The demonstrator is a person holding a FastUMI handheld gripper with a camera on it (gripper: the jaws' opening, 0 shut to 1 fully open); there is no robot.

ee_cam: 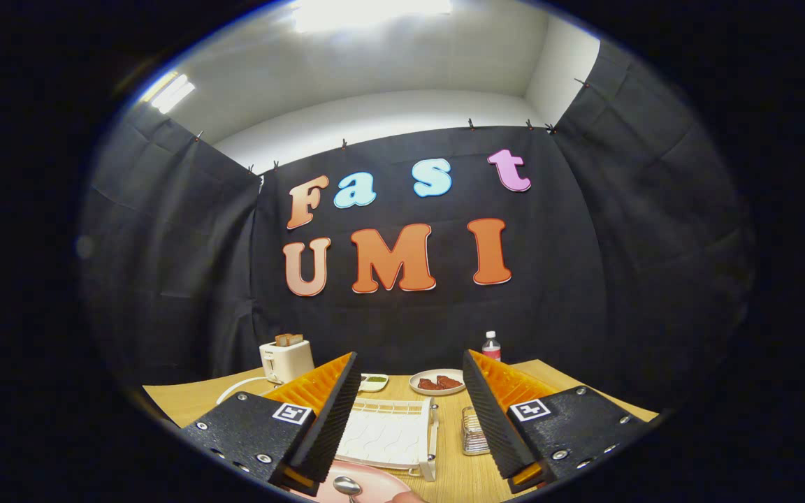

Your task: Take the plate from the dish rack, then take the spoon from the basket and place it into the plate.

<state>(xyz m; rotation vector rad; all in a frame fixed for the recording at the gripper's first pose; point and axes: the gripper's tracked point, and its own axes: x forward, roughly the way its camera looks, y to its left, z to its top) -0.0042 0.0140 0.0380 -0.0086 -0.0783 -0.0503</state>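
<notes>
Pink plate [374, 482] with spoon [346, 485] half hidden under the spread, empty gripper [409, 370]; dish rack [392, 433] beyond.

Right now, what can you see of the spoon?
The spoon looks like shiny metal. Its rounded bowl rests on the pink plate, low between the open tongs, with a short stretch of handle running toward the camera before it is cut off. Neither finger touches it. The white dish rack sits just beyond.

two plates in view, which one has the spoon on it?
The pink plate nearest the gripper, between its open jaws, carries the spoon. The white plate beyond the rack holds reddish food instead.
</notes>
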